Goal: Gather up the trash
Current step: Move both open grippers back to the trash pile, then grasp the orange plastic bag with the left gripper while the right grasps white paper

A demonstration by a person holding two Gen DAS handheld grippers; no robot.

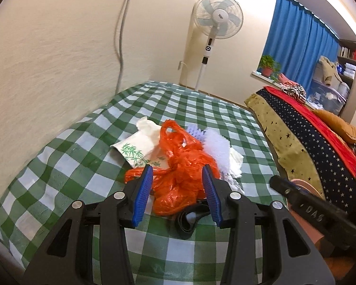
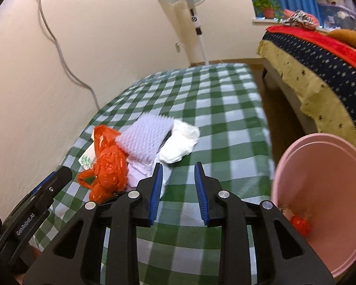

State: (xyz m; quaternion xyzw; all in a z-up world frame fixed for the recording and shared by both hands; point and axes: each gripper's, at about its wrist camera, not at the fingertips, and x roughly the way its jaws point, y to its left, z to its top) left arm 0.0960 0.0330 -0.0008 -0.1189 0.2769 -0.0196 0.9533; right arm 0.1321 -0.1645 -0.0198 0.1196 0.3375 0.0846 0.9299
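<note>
A pile of trash lies on the green checked tablecloth [image 1: 66, 166]: a crumpled orange plastic bag [image 1: 182, 166], a white paper packet with green bamboo print [image 1: 135, 152], a lilac spiky mat [image 2: 149, 137], white crumpled paper [image 2: 182, 144] and a black strap [image 1: 189, 216]. My left gripper [image 1: 178, 178] is open, its blue pads on either side of the orange bag [image 2: 109, 166]. My right gripper [image 2: 178, 178] is open and empty just right of the pile. A pink bin [image 2: 325, 204] stands at the right, with orange trash [image 2: 300, 224] inside.
A white wall with a hanging grey cable [image 1: 121, 35] runs along the left. A standing fan [image 1: 216, 23] is behind the table. A bed with a starry blanket [image 1: 308, 142] is on the right, with blue curtains [image 1: 296, 47] and a potted plant [image 1: 268, 65] beyond.
</note>
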